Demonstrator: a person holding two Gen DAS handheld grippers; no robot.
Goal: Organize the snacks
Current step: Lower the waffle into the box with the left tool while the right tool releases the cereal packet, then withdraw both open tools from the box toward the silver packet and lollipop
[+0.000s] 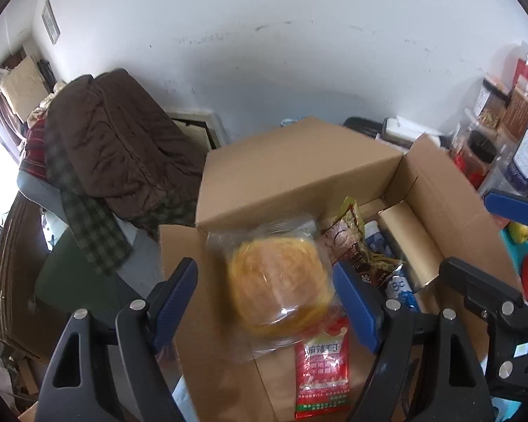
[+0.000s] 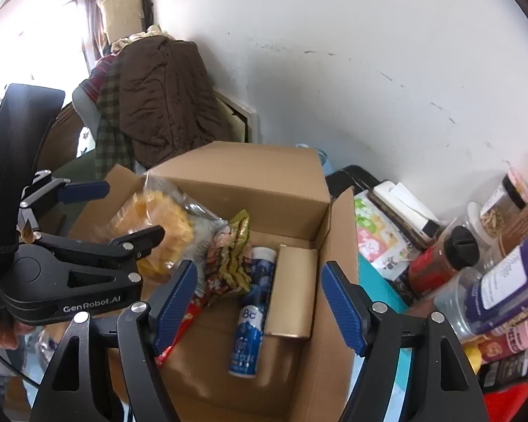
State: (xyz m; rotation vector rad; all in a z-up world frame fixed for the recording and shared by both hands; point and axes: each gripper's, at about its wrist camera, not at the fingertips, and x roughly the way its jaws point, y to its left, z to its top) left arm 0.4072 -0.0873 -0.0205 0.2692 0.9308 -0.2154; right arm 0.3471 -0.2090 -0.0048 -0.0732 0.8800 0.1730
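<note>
A: Looking along the left gripper (image 1: 265, 297), what sits between the blue pads?

B: A clear plastic packet of round yellow-orange crisps (image 1: 281, 290). It fills the gap from pad to pad, blurred, above the open brown cardboard box (image 1: 299, 165); whether the pads press on it I cannot tell. Seen from the right wrist, the same packet (image 2: 165, 232) is at that gripper's tips, over the box's left edge.

A: And the right gripper (image 2: 260, 304)?

B: Jaws well apart, nothing between them. It hangs over the box, with the blue cylindrical tube with white print (image 2: 251, 320) lying on the box floor below the gap.

A: What else is in the box?

B: Nearest, a flat red sachet with white lettering (image 1: 322, 369) on the bottom. Beyond it a gold-green and red crinkled foil snack bag (image 2: 234, 256) leaning on its side, just left of the blue tube. To the tube's right, touching it, a plain tan cardboard carton (image 2: 294, 292) against the right wall. The far flap stands upright.

A: Beyond the box?

B: A brown quilted jacket (image 1: 123, 144) draped over a chair by the white wall; jars and packets crowd the right.
</note>
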